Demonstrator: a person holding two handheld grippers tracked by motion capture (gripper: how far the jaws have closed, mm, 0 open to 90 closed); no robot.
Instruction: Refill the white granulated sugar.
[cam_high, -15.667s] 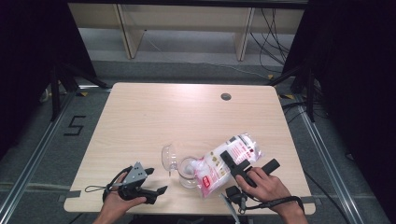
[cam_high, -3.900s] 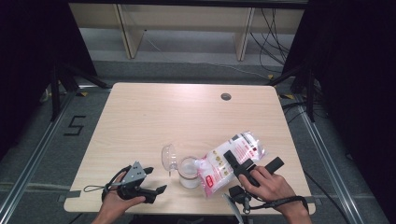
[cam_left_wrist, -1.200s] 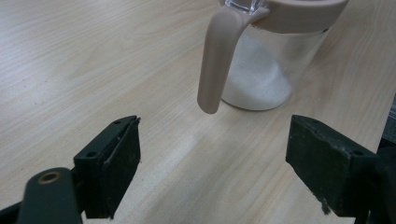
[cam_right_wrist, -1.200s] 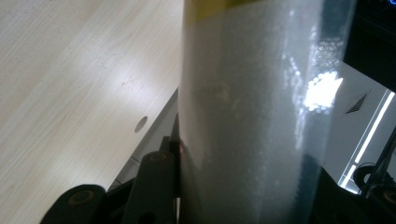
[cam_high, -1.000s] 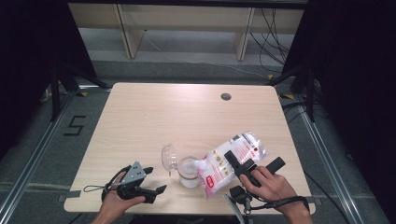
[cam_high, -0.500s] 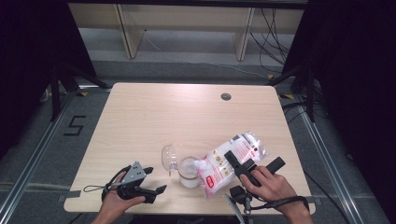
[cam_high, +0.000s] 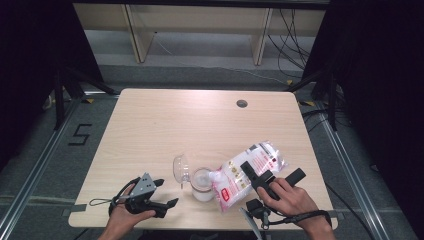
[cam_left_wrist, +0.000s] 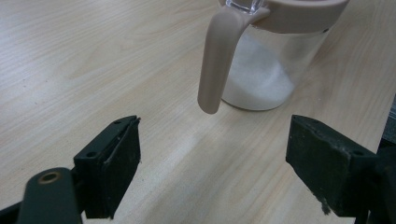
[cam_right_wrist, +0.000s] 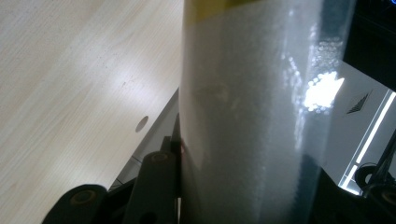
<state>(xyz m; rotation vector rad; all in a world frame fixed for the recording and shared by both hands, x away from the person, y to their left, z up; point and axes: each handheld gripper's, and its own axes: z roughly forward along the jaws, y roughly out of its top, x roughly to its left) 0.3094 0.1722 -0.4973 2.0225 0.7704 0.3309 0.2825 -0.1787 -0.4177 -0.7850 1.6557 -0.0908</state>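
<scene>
A clear jar (cam_high: 202, 184) partly full of white granules stands near the table's front edge, with its beige lid (cam_high: 180, 168) flipped open to the left. A plastic bag of white granules (cam_high: 250, 169) with a red-and-white label is tilted so its low corner rests over the jar's mouth. My right gripper (cam_high: 272, 173) is shut on the bag's middle. In the right gripper view the bag (cam_right_wrist: 252, 116) sits pressed between the jaws of that gripper (cam_right_wrist: 247, 196). My left gripper (cam_high: 165, 193) rests open on the table left of the jar. Its view (cam_left_wrist: 219, 172) faces the jar (cam_left_wrist: 261, 74) and its beige handle (cam_left_wrist: 215, 60).
The light wooden table (cam_high: 190, 125) has a round cable hole (cam_high: 242, 103) at the back right. Wooden shelving (cam_high: 200, 20) stands beyond the far edge. Dark curtains and stand legs flank both sides of the table.
</scene>
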